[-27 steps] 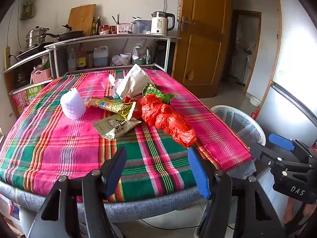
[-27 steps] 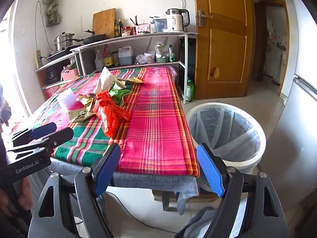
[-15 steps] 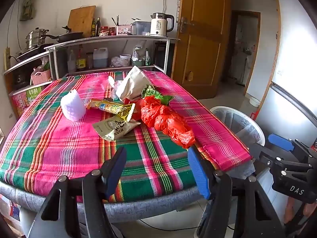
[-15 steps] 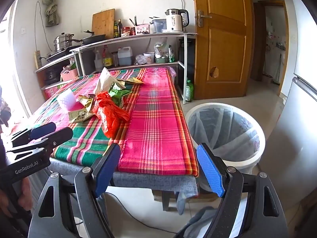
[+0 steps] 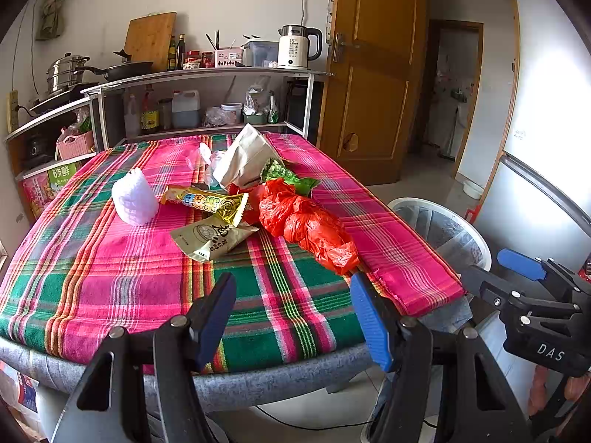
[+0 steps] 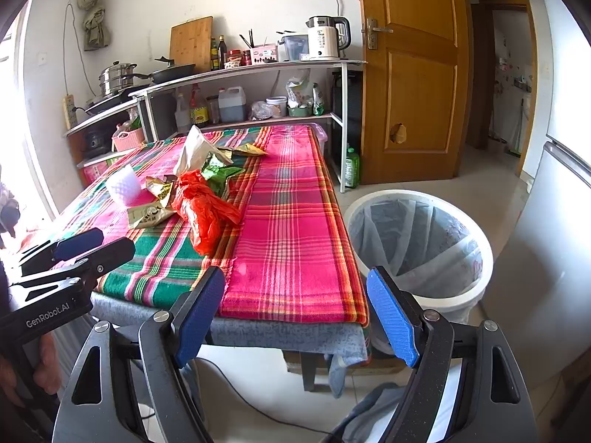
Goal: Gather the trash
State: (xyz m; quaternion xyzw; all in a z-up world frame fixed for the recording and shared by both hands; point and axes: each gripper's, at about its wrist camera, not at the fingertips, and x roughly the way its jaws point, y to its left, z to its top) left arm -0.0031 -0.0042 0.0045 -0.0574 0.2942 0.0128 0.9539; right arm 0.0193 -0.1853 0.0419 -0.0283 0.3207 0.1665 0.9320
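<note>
Both the left gripper (image 5: 293, 312) and the right gripper (image 6: 295, 306) hang wide and empty at the near edge of the table (image 5: 258, 384), and the trash sits mid-table: a red bag (image 5: 306, 221), snack wrappers (image 5: 210, 236) and a paper bag (image 5: 243, 155). Limp plastic could slip a loose pinch, or drag the plaid cloth (image 5: 129, 280). The bin (image 6: 417, 243) stands right of the table; a white cup (image 5: 133, 199) sits just left of the wrappers.

both claws, left claw (image 5: 293, 315) and right claw (image 6: 295, 312), gape wide, tilted downward.

One red bag (image 5: 310, 225), two snack wrappers (image 5: 210, 238), one bin (image 6: 417, 247)
</note>
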